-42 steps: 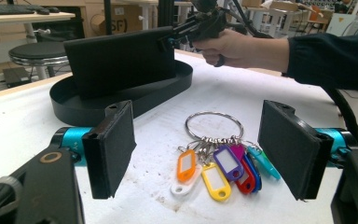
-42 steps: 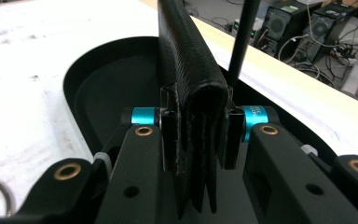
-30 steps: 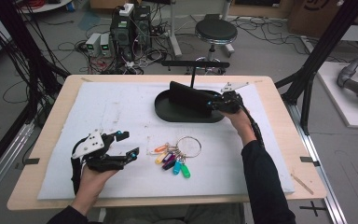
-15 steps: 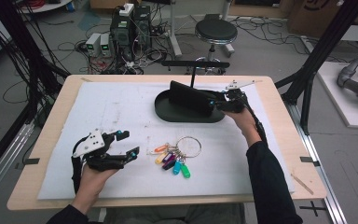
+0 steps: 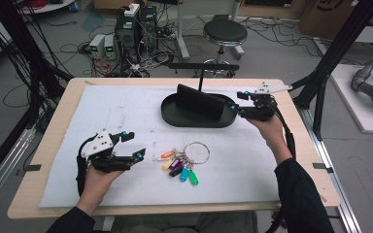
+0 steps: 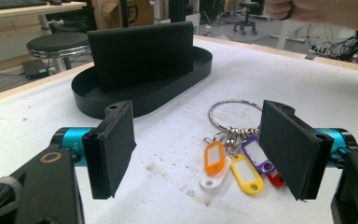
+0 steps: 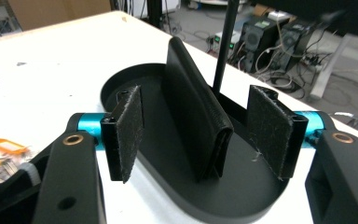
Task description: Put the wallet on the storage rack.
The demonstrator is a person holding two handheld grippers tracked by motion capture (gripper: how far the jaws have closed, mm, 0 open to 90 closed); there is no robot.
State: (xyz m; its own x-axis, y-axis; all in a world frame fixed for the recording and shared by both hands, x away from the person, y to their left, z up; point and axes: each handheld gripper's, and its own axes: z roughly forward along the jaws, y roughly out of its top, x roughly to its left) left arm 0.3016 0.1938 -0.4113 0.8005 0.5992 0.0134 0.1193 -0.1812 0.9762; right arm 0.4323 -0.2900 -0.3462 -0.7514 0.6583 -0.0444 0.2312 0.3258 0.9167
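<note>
A black wallet (image 7: 193,126) stands in a black oval tray (image 5: 175,115). The key ring (image 5: 195,151) is silver — its tags (image 6: 235,165) orange, yellow, purple, red, white and, in the high view, teal and green. The tabletop (image 5: 126,109) is white with a pale wood edge — faintly smudged.
</note>
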